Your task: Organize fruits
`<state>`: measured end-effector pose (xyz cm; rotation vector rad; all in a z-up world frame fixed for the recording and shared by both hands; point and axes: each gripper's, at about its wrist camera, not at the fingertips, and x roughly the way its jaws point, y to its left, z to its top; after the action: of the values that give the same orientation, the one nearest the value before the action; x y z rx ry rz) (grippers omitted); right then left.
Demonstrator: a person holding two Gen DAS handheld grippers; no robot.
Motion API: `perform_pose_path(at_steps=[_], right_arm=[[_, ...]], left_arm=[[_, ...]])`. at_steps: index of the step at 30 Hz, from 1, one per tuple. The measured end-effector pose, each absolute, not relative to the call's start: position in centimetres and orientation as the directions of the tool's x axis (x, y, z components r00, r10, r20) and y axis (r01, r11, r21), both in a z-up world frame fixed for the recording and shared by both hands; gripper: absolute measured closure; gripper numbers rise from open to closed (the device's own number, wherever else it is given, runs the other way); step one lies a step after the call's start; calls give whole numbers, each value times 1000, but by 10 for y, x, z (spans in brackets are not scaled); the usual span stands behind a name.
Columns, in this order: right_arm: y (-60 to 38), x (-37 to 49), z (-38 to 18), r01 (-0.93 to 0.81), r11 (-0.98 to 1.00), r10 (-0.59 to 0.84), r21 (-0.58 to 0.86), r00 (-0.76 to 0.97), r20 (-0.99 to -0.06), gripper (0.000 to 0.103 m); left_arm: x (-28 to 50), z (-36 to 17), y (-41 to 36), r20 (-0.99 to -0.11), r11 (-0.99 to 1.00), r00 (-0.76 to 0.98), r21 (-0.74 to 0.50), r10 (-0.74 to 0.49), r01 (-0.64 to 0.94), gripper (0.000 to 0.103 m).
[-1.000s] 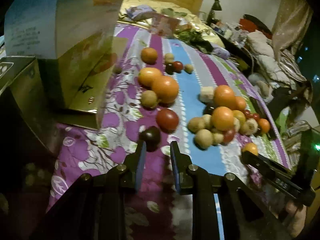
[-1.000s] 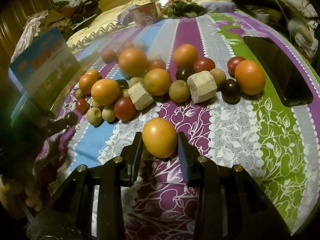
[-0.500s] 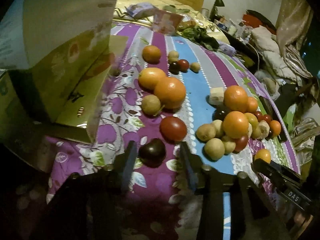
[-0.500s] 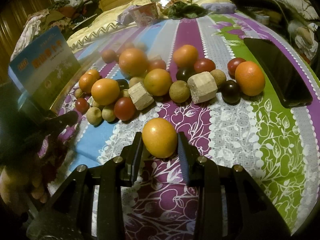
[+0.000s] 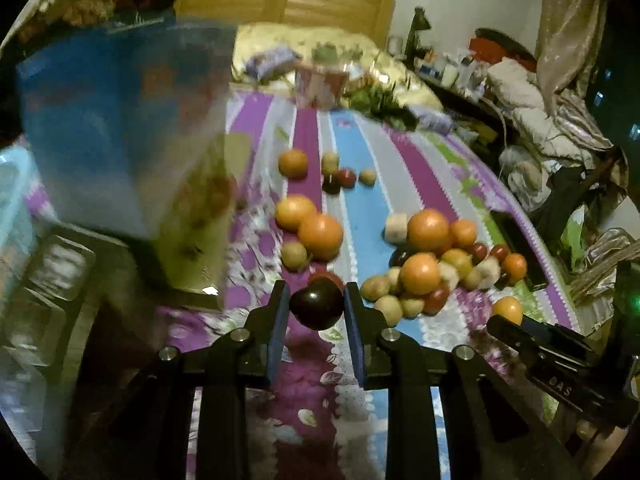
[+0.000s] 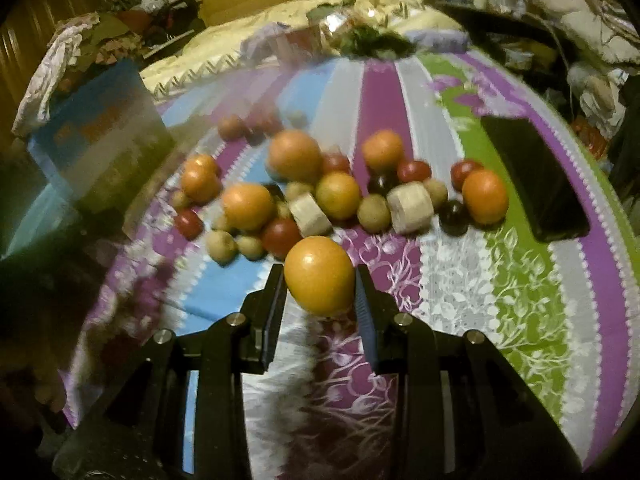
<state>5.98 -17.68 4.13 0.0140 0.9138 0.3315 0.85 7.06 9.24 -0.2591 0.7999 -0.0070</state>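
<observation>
Two handheld black grippers each carry one fruit above a bed spread with a striped, flowered cloth [image 6: 520,300]. The left gripper [image 5: 316,310] is closed to about the width of a dark plum [image 5: 316,308], which sits between the tips of its blue-padded fingers [image 5: 278,320]. The right gripper [image 6: 320,284] is closed likewise on a yellow-orange fruit [image 6: 319,276]. Both fruits appear lifted off the cloth, so the step in hand looks like carrying them away for sorting. The next move probably calls for a steady carry to a container, perhaps the open blue box [image 5: 120,132] at the left, which is blurred. The remaining fruits [image 6: 304,192], oranges, red tomatoes, brown round ones and two pale blocks, lie in loose clusters mid-cloth. A black phone [image 6: 532,176] rests to the right. Beyond are a wooden headboard [image 5: 304,4], piled bedding and clutter in a dim room.
</observation>
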Motion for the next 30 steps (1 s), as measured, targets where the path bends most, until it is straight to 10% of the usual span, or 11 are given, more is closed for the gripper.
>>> perform_pose_path(at_steps=[23,30], right_arm=[[-1,32,190,-558,824,470,102,571,-674,69],[11,22,195,-599,787,535,149,541,-649,69]], left_arm=[[-102,227,227,-579,905,799,-235,163,-355,76],[-116,223,208,-576,956,816,-264,-46,-132,76]])
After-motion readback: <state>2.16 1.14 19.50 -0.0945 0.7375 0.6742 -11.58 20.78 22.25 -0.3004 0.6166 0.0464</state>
